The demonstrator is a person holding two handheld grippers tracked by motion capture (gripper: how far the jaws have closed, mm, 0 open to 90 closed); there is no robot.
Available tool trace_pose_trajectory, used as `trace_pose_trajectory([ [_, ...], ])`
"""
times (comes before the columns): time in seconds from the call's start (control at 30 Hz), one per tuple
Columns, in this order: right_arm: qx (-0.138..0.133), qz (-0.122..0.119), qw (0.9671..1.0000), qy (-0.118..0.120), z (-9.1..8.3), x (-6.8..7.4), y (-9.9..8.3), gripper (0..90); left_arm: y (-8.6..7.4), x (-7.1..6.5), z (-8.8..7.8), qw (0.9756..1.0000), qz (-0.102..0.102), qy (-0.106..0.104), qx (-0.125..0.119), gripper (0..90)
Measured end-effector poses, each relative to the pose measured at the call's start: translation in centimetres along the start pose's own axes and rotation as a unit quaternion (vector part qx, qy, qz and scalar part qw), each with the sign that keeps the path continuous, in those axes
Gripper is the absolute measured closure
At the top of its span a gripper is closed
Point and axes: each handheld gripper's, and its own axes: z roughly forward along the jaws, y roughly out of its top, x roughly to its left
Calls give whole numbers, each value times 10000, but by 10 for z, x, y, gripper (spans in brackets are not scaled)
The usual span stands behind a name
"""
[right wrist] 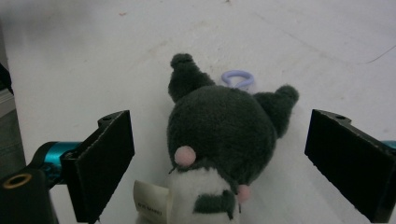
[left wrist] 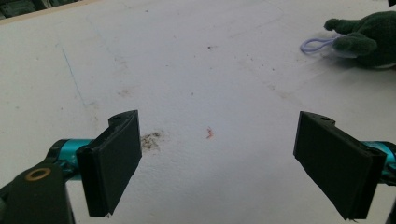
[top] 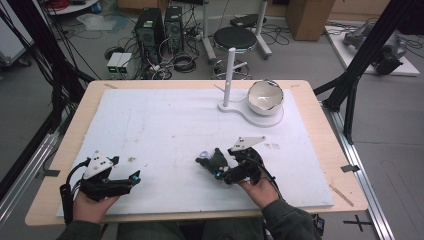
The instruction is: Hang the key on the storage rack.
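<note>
A small dark plush toy [top: 216, 160] with two ear tips, a white belly, a paper tag and a lilac loop [right wrist: 237, 78] lies on the white mat. My right gripper [top: 220, 172] is right behind it, open. In the right gripper view the plush toy [right wrist: 222, 130] lies between the two black jaws with a gap on each side, neither pad touching it. My left gripper [top: 134, 178] rests near the mat's front left, open, with bare mat between its jaws [left wrist: 219, 163]. The plush toy [left wrist: 369, 37] lies far off at that view's upper right.
A white stand with an upright post [top: 229, 75] and a white bowl [top: 265, 96] sits at the mat's back right. The mat [top: 165, 125] covers a wooden table [top: 327, 145]. Computers, cables and a stool stand on the floor beyond.
</note>
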Motion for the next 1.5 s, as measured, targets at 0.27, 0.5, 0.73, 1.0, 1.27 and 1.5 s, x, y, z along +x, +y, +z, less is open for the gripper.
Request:
trace_pose_trajectory([
  [0.27, 199, 91, 9998, 40, 11, 1, -2, 156, 0, 0, 0, 10000, -7, 6, 1, 155],
  [0.5, 242, 222, 9994, 93, 14, 2, -3, 156, 0, -1, 0, 10000, 17, -1, 10, 155],
  [0.73, 427, 265, 9987, 33, 19, 3, -3, 156, 0, -2, 1, 10000, 14, 7, 15, 155],
  [1.0, 609, 227, 9978, -148, 22, 2, -6, 269, 0, -2, 1, 10000, 10, 5, 11, 156],
  [1.27, 588, 387, 9975, -97, 20, -1, -6, 352, 0, -2, 0, 10000, 26, 0, 18, 156],
  [1.5, 532, 535, 9971, 23, 18, -5, -8, 387, 0, -2, 0, 10000, 27, 10, 8, 156],
])
